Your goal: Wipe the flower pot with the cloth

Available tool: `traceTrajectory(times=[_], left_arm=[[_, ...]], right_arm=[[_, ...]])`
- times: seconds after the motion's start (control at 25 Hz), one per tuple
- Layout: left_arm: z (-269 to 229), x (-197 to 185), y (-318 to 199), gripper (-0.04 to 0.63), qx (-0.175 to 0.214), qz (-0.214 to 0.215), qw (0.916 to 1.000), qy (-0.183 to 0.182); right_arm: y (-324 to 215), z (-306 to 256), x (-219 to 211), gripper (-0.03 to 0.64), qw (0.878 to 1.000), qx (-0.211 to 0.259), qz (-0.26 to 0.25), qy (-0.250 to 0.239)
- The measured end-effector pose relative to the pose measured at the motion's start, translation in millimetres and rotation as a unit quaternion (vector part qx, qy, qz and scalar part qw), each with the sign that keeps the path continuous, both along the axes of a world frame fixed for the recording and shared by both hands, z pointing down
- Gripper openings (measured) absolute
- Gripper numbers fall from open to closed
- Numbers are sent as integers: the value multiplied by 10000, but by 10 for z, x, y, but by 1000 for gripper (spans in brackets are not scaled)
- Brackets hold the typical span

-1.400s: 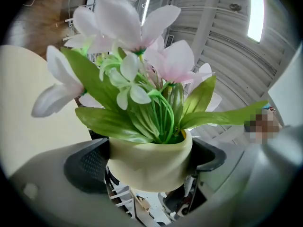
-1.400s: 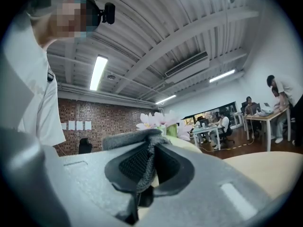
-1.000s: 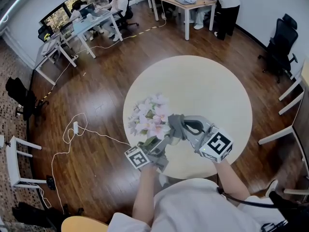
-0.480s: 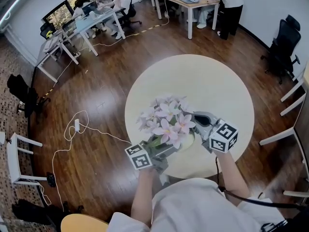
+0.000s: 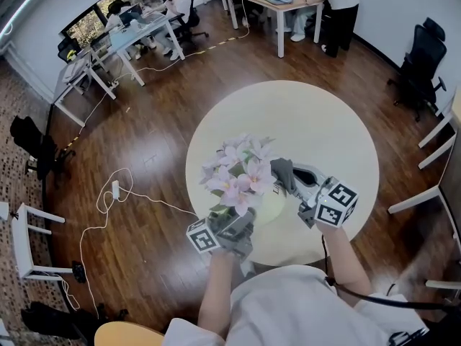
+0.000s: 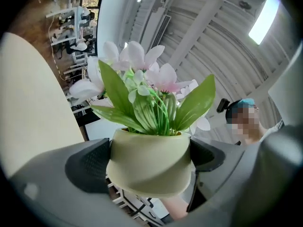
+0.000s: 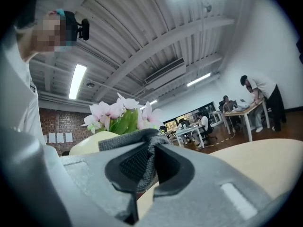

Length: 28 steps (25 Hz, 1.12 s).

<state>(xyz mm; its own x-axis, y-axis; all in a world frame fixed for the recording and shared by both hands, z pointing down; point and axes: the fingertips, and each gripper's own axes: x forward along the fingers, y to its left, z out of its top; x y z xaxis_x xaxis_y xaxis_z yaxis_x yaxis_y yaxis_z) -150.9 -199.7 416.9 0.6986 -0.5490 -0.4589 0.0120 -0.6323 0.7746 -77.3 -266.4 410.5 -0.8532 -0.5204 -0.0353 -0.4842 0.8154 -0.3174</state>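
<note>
A pale green flower pot (image 6: 149, 162) with pink flowers (image 5: 234, 171) and green leaves hangs above the round cream table (image 5: 310, 121). My left gripper (image 5: 234, 225) holds it from below, its dark pads (image 6: 90, 164) pressing on both sides of the pot while the jaws are closing a little. In the right gripper view the pot (image 7: 90, 143) shows at the left, behind the jaws. My right gripper (image 5: 288, 175) is shut on a folded grey cloth (image 7: 137, 150). That cloth (image 5: 282, 170) lies against the right side of the plant, just under the flowers.
A white cable with a power strip (image 5: 113, 189) trails over the wooden floor to the left. Desks with seated people (image 5: 137, 27) stand at the back, and a person (image 5: 338, 6) stands at another desk. A black chair (image 5: 425, 56) and white furniture (image 5: 432, 157) stand at the right.
The pot has risen off the table toward the camera and tilted. My right gripper has shifted right and rolled, keeping the cloth by the pot's side.
</note>
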Motion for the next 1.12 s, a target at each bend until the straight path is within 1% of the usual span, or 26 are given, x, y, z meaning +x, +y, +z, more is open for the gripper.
traceTrajectory(times=[0.08,0.16,0.24,0.32,0.36,0.44,0.52,0.68,0.76,0.88,1.12], left_arm=[[-44,17,-21,558,52,-19,9996,274],[-116,22,-32,558,169,-52,9992,362],[-178,20,-42,558,306,-97,9993,215],[-209,7,-43,558,416,-173,9990,-63],[-219,-5,-41,558,456,-212,9986,-157],[-219,-27,-49,557,497,-298,9981,-215],[-205,-36,-77,557,537,-465,9970,-319],[-216,-64,-111,557,706,-790,9908,-839],[-211,-90,-118,557,741,-841,9890,-963],[-181,-123,-133,556,750,-895,9878,-1031],[-38,-236,-191,555,729,-918,9866,-1134]], right_arm=[[-21,-83,153,8,9994,169,269,-149],[-35,-82,297,8,9979,207,570,-244],[-35,42,383,8,9962,-9,817,-285],[20,262,366,8,9944,-414,901,-370],[69,373,321,8,9930,-634,887,-464],[190,500,187,8,9896,-970,756,-741],[295,493,50,8,9863,-1127,598,-1049],[442,352,-188,8,9806,-1304,311,-1432],[500,314,-244,8,9784,-1361,198,-1542],[594,294,-248,9,9781,-1295,79,-1628],[751,368,-350,8,9793,-1270,-106,-1574]])
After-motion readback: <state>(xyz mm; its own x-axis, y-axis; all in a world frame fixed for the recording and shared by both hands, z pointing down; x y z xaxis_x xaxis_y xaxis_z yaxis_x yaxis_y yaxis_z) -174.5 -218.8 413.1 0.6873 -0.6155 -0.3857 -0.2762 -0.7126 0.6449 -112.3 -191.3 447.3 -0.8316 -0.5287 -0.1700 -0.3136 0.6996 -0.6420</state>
